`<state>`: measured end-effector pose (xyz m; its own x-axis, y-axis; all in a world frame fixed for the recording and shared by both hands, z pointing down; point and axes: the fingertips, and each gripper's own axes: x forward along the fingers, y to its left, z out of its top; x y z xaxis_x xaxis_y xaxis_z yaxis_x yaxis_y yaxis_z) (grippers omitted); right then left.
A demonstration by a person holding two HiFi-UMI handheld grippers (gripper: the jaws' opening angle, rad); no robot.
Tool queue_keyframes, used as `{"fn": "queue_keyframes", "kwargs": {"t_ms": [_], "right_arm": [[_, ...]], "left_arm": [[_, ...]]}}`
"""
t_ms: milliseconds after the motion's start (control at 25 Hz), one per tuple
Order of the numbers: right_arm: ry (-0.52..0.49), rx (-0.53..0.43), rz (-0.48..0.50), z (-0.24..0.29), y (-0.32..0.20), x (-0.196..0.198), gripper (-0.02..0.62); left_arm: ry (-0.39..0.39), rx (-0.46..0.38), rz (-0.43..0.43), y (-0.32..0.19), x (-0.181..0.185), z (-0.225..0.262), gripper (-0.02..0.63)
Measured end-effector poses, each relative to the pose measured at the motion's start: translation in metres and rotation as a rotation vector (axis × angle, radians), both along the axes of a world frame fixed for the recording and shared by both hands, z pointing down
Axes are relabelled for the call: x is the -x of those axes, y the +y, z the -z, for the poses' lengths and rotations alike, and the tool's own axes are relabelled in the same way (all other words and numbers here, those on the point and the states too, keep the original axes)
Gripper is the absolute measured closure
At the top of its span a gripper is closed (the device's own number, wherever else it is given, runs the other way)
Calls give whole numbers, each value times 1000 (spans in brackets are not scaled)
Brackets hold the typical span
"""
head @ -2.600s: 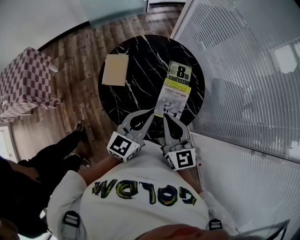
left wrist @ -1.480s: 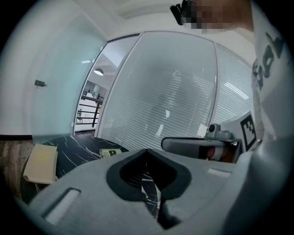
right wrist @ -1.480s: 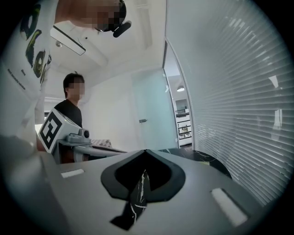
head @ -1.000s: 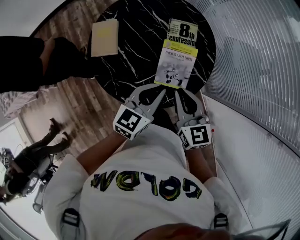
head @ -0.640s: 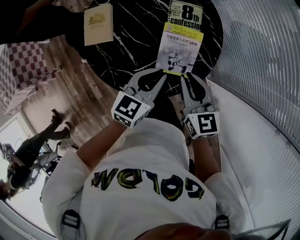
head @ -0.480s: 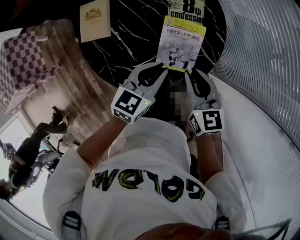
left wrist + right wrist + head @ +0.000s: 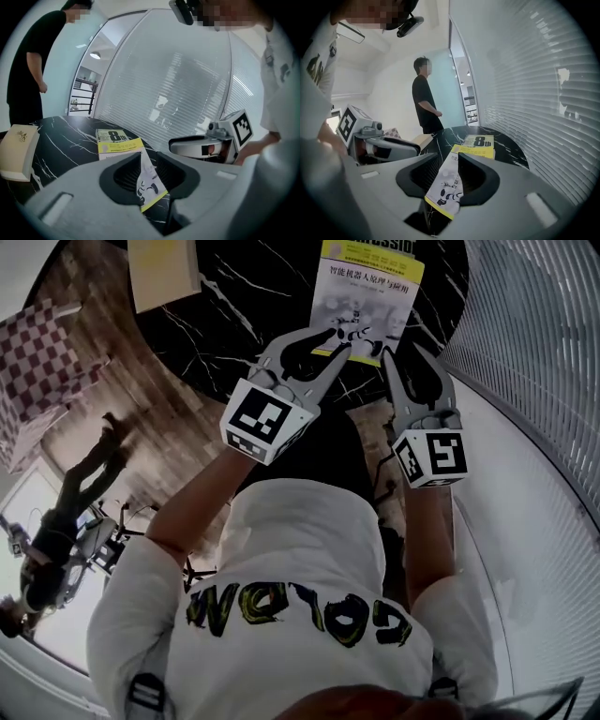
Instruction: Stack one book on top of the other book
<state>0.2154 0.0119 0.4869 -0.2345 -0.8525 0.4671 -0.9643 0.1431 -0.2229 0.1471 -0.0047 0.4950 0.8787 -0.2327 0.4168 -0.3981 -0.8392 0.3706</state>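
The left tongs [image 7: 323,343] and the right tongs [image 7: 398,357] sit side by side at the top centre of the head view. Both are spreading. The near short edge of the yellow-banded book [image 7: 370,296] lies in each gap, and neither pair looks pressed onto it. The book lies flat on the black marble worktop [image 7: 262,287], its near edge close to the rim. The cream book [image 7: 164,273] lies well apart, at the upper left corner of the frame.

The main risk is a shallow bite. Only a strip of the near edge sits inside the tongs, so a closing pinch could catch the cover or the loose yellow band instead of the whole block. The book would then fan open or slide out as it rises. Held at one end only, its far end would likely droop and drag on the marble. If one pair closes or lifts before the other, the book could twist. A slip near the rim could send it to the floor. The carry to the cream book is long enough for a weak hold to fail.
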Motion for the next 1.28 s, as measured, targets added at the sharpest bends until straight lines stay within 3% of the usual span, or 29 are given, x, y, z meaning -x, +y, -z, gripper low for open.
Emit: {"fn": "queue_keyframes", "kwargs": {"t_ms": [920,1280], "right_arm": [[-162,210,-69,-143,-9,-53,241],[-263,251,-41,-173,-13,-50,192]], "left_arm": [[-115,166,108,-39,4,-135,294],[-149,211,48,-39,-1,-162,274]]}}
